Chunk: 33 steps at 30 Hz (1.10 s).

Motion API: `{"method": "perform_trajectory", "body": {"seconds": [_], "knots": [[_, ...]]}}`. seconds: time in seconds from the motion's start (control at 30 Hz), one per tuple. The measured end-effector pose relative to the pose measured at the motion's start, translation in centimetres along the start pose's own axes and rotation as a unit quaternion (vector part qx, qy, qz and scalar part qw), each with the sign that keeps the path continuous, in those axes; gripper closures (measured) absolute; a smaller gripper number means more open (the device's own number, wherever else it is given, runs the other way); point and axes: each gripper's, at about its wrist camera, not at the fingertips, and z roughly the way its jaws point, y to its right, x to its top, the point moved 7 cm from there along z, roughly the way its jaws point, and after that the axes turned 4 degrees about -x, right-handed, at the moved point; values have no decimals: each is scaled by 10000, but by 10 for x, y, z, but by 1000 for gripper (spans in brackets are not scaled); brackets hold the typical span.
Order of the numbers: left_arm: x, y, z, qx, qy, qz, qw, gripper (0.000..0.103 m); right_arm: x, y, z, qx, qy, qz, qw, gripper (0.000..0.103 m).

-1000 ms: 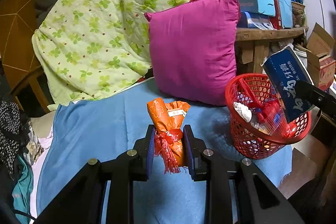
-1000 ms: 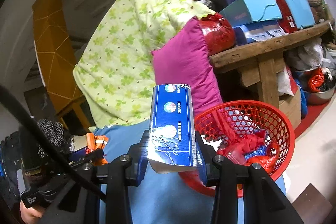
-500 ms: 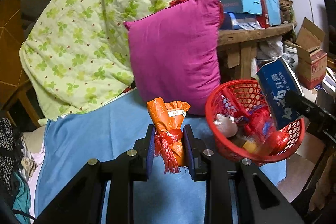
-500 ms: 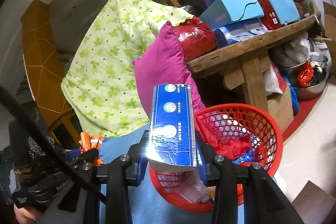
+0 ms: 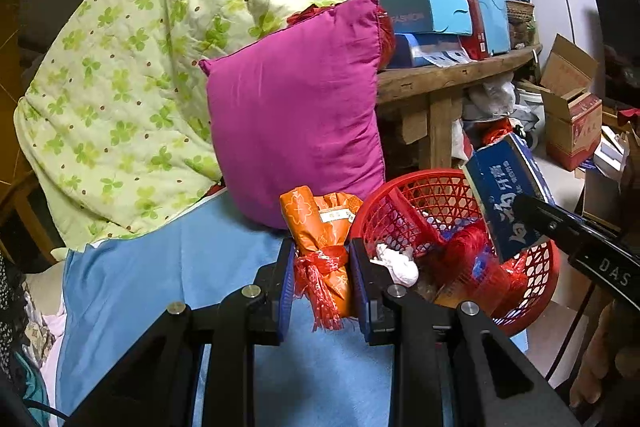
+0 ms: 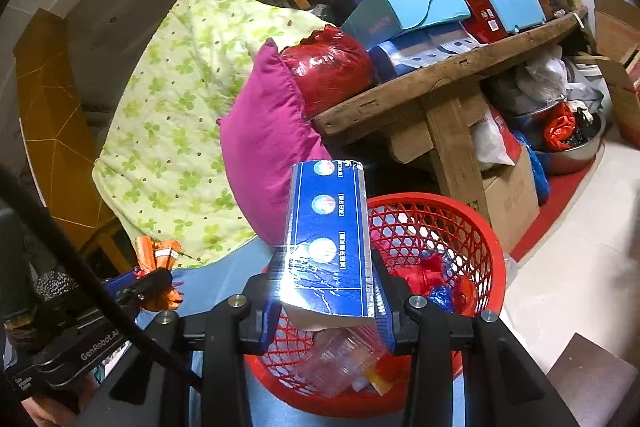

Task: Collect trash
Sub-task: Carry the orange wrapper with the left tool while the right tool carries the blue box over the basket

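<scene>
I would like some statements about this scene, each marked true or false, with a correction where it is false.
1. The left gripper holds an orange wrapped packet. True.
2. The right gripper is empty. False: it grips a blue carton.
3. The red basket is empty. False: it already holds trash, among it a white crumpled piece.
4. A magenta pillow leans behind the basket. True.
5. The blue carton lies inside the basket. False: it is held above it.
</scene>
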Motion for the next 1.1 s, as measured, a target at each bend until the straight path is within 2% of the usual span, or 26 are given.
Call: {"method": "perform_trajectory", "body": {"seconds": [0.4, 0.77, 1.1], "knots": [[11, 18, 8, -248, 81, 73, 9996, 75, 10, 0, 18, -71, 67, 88, 9999, 62], [9, 34, 26, -620, -109, -36, 9980, 75, 21, 30, 40, -259, -53, 466, 9986, 62], [9, 48, 32, -731, -216, 8, 9971, 75, 21, 44, 35, -13, -117, 901, 9959, 62]]}}
